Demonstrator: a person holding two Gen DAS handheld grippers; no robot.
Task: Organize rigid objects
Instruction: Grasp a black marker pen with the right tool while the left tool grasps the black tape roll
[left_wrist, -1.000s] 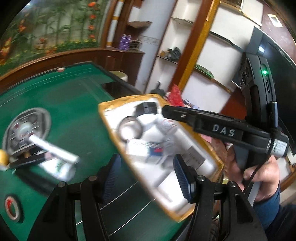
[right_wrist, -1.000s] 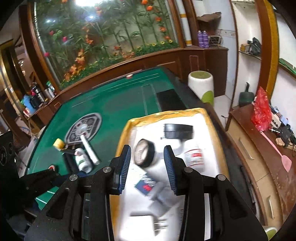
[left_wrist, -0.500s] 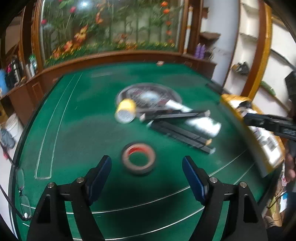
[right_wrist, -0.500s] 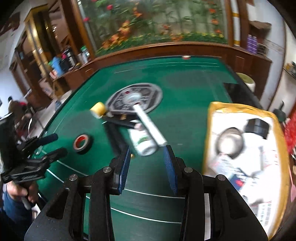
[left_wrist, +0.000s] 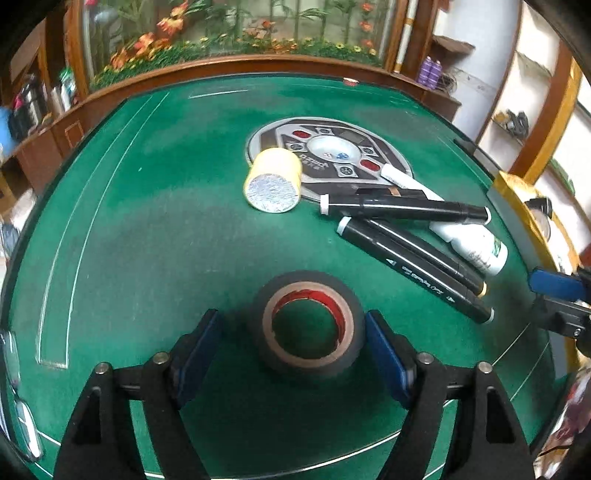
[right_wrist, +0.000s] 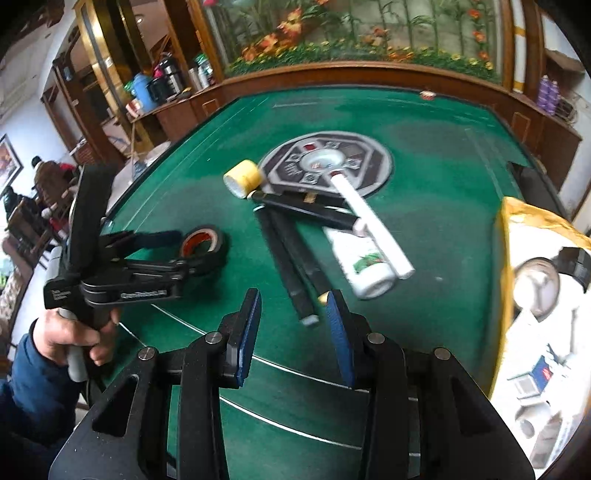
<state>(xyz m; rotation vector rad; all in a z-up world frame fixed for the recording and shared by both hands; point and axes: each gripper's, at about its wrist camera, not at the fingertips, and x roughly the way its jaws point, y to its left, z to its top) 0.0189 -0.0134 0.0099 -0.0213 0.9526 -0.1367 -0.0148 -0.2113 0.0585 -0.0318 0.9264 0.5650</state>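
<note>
A black tape roll (left_wrist: 306, 328) with a red core lies flat on the green table (left_wrist: 147, 240). My left gripper (left_wrist: 293, 347) straddles it; the jaws are closing, and a gap still shows at the left pad (left_wrist: 201, 354). The right wrist view shows the same left gripper (right_wrist: 184, 251) around the tape roll (right_wrist: 203, 243). My right gripper (right_wrist: 295, 328) stands partly open with nothing between its pads, just short of the ends of the black markers (right_wrist: 291, 266). Beyond them lie a white bottle (right_wrist: 364, 266), a white tube (right_wrist: 369, 221) and a yellow roll (right_wrist: 243, 178).
A round grey disc (left_wrist: 328, 151) is set in the table's middle. A yellow-rimmed tray (right_wrist: 506, 258) with several white and black items stands at the right edge. A wooden rail borders the table, with shelves behind. A hand (right_wrist: 70, 332) in a blue sleeve holds the left gripper.
Both grippers swung from the tray to the table's middle. The left one sank toward the tape roll, which now lies between its jaws. The right one came closer to the markers.
</note>
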